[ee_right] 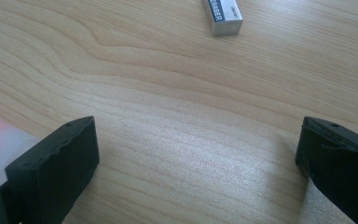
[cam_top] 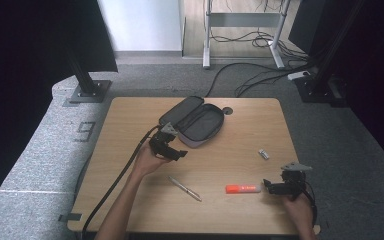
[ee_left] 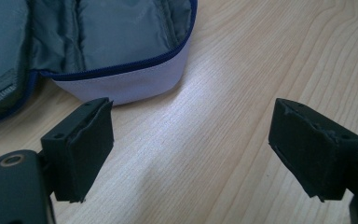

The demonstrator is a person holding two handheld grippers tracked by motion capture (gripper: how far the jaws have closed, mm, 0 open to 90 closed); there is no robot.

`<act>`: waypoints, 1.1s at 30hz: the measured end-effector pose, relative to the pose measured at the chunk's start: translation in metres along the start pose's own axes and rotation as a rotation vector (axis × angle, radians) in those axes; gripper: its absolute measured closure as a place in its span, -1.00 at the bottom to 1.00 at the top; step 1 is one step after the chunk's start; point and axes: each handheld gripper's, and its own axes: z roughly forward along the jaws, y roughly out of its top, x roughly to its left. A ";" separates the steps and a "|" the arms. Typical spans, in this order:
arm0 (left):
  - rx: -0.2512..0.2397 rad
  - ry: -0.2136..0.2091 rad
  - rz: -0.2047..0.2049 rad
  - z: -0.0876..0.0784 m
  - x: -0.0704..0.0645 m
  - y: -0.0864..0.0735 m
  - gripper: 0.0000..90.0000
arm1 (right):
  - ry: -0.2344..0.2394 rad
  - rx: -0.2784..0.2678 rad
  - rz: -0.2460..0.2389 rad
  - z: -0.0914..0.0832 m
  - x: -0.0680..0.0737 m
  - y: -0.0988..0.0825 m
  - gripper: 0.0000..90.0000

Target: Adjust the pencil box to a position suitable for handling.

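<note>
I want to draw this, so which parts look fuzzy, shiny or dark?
High view: the far corners are nearly black, the table evenly lit, the pen thin and soft. Left gripper view: a pale sheen lies on the wood beside the pencil case. Right gripper view: the orange marker is a washed-out blur by the claw; the eraser is sharper.

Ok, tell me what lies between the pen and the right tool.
In the high view, the orange marker lies on the table between the pen and the right tool, its pale end close to the tool.
</note>
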 end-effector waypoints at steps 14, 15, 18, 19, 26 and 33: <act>0.011 -0.028 0.006 0.016 -0.002 0.023 -0.60 | 0.000 0.000 0.000 0.000 0.000 0.000 -1.00; 0.017 -0.026 0.007 0.018 -0.002 0.024 -0.58 | 0.000 0.000 0.000 0.000 0.000 0.000 -1.00; 0.017 -0.035 0.008 0.021 -0.002 0.028 -0.57 | 0.000 0.000 0.000 0.000 0.000 0.000 -1.00; 0.015 -0.042 0.005 0.023 -0.002 0.029 -0.56 | 0.000 0.000 0.000 0.000 0.000 0.000 -1.00; 0.022 -0.034 0.014 0.033 0.000 0.037 -0.47 | 0.000 0.000 0.000 0.000 0.000 0.000 -1.00; 0.010 -0.036 0.027 0.042 0.003 0.045 -0.33 | 0.000 0.000 0.000 0.000 0.000 0.000 -1.00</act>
